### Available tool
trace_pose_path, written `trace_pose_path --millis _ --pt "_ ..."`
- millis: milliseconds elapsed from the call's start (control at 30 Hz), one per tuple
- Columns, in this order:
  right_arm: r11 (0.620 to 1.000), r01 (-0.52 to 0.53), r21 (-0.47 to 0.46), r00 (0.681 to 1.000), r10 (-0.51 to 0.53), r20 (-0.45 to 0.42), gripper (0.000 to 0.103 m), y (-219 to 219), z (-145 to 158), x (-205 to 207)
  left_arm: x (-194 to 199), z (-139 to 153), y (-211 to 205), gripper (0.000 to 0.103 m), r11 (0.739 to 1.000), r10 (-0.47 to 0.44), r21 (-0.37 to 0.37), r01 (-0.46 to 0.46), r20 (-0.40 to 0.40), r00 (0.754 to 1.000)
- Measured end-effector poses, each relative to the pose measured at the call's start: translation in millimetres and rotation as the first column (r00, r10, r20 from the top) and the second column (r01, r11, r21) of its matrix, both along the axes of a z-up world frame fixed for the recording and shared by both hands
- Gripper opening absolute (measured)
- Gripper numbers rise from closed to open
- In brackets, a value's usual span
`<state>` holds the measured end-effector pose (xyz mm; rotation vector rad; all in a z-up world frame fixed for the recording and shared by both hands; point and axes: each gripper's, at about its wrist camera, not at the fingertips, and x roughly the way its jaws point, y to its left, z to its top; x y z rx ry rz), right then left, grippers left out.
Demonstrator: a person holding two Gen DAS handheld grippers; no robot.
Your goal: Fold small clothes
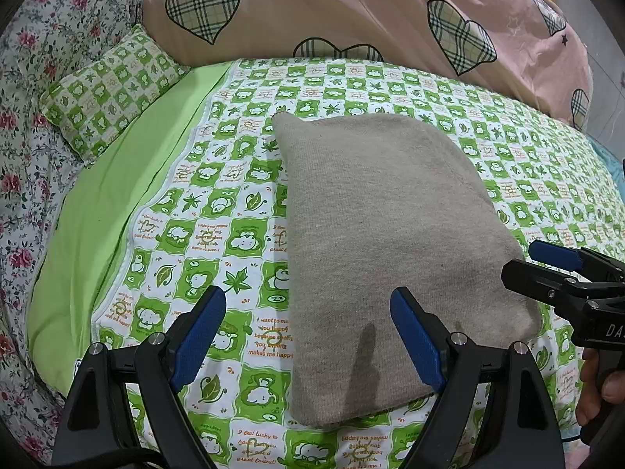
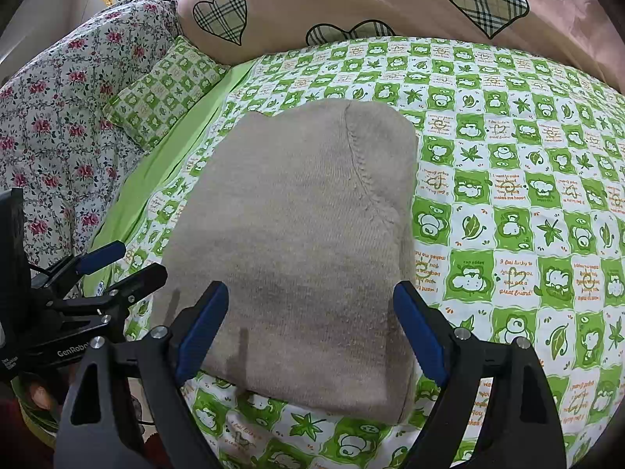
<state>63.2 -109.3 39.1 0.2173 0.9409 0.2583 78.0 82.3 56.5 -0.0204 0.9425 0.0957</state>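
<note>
Both fisheye views were bright and evenly lit, sharp at centre, strongly bowed toward dark vignetted corners; soft gripper shadows fell on the folded garment (image 1: 390, 242).

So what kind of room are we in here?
Most likely a bedroom: the folded beige knit lies on a bed's green checked sheet, with a matching small pillow and a pink heart-print duvet beyond.

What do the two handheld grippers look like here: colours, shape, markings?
Both the left gripper and the right gripper are black, with angled fingers carrying blue textured pads and silver screws. The left gripper's body reads "GenRobo", cut off; the right's shows white letters "DA".
</note>
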Motion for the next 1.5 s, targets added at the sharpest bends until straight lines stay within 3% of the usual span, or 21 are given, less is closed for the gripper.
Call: trace_pose_path --millis 1500 --pt "1.000 0.011 0.008 1.000 -0.011 0.012 0.087 1.4 5.7 4.4 8.1 -1.3 0.5 0.087 1.000 -0.020 -0.016 0.020 -0.008 1.000"
